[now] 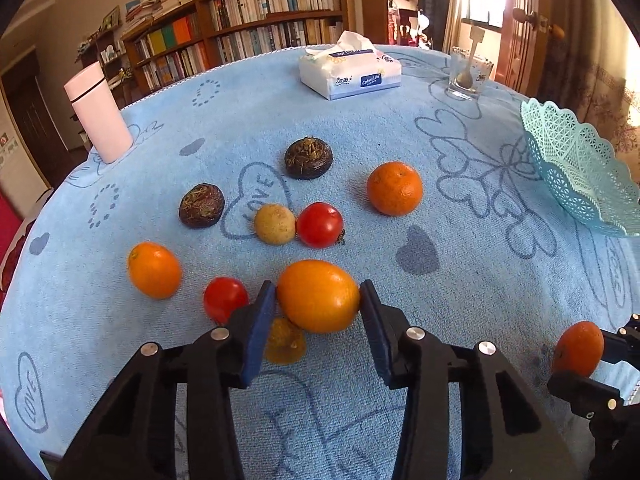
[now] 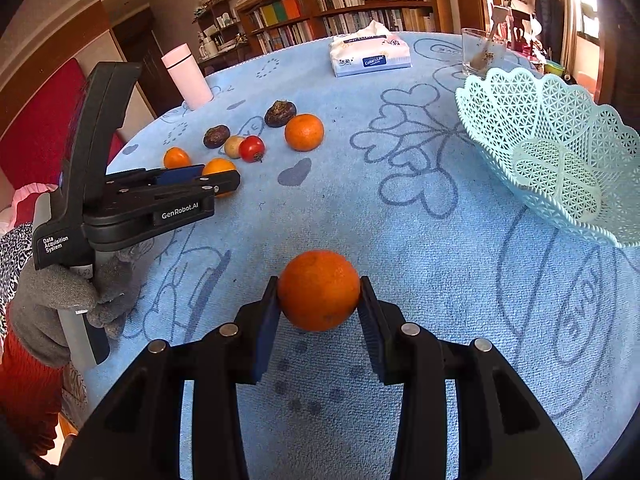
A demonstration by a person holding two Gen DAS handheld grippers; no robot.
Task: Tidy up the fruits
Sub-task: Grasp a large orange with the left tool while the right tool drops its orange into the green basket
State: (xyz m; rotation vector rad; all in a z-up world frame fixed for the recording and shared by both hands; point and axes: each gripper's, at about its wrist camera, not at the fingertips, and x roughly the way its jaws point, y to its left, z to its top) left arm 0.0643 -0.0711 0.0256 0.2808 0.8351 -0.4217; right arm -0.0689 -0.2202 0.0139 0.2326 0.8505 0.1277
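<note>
Left gripper point(image 1: 318, 300): its blue pads are pressing on both sides of a yellow-orange citrus point(image 1: 318, 295), closed about as far as the fruit allows; whether the fruit is lifting off the cloth is hard to tell.
Under the left gripper: a flat orange piece point(image 1: 285, 341) is lying just below the held citrus, half hidden by the left pad; what it is cannot be made out.
Right gripper point(image 2: 319, 300): it is clamping a darker orange point(image 2: 319, 290) between its pads, narrowly open, the fruit sitting at the fingertips above the blue tablecloth point(image 2: 400, 220).
Same orange from the left wrist: it is showing at the lower right edge, partly cut off by black gripper parts.
Ahead of the left gripper: a red tomato point(image 1: 319, 225) is touching a tan round fruit point(image 1: 275, 224); two dark rough-skinned fruits point(image 1: 308, 157) are lying beyond them, a larger orange point(image 1: 395, 188) to the right.
Left of the left gripper: a small orange fruit point(image 1: 154, 269) and a second tomato point(image 1: 225, 299), the latter partly hidden behind the left finger.
Basket point(image 2: 560, 152): the pale green lattice basket is standing ahead and right of the right gripper, looking empty, its far side cut off by the frame.
Gloved hand point(image 2: 52, 304): it is gripping the left gripper's handle, seen from the right wrist.
Far edge: tissue pack point(image 1: 349, 73), pink flask point(image 1: 98, 112), a glass point(image 1: 469, 74) with a stick-like thing inside, unclear.
</note>
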